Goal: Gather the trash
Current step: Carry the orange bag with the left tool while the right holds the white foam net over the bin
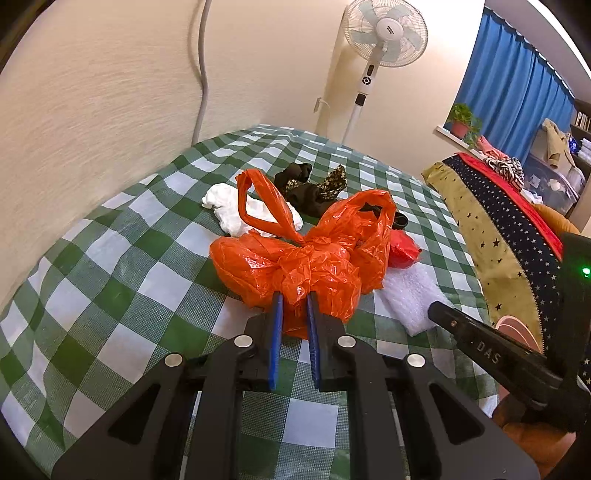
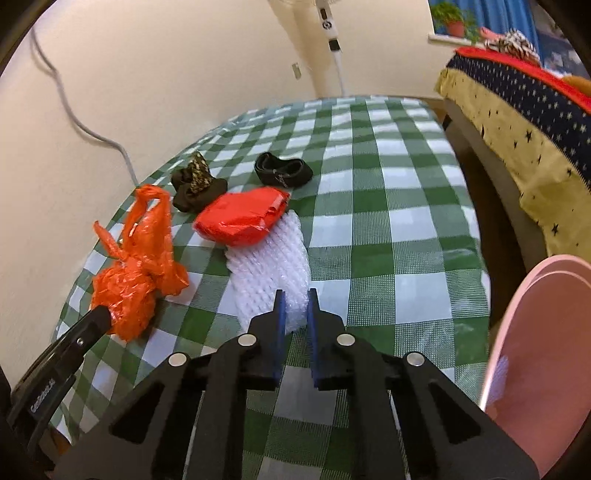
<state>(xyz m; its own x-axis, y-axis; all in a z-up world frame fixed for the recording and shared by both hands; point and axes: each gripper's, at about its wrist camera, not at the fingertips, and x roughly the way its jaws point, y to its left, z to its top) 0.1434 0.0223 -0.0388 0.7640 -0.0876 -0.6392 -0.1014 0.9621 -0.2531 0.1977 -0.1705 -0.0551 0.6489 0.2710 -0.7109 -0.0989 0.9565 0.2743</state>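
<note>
On the green-checked tablecloth lies a crumpled orange plastic bag, and my left gripper is shut on its near bunched edge. The same orange bag lies at the left of the right wrist view, with a left finger against it. My right gripper is shut on the near edge of a white bubble wrap sheet. A red plastic packet rests on the far end of that sheet. In the left wrist view the bubble wrap and red packet lie right of the bag.
A white crumpled cloth and dark floral fabric lie behind the bag. A black band sits farther back. A pink bin stands at the table's right edge. A star-patterned bed, a fan and the wall surround the table.
</note>
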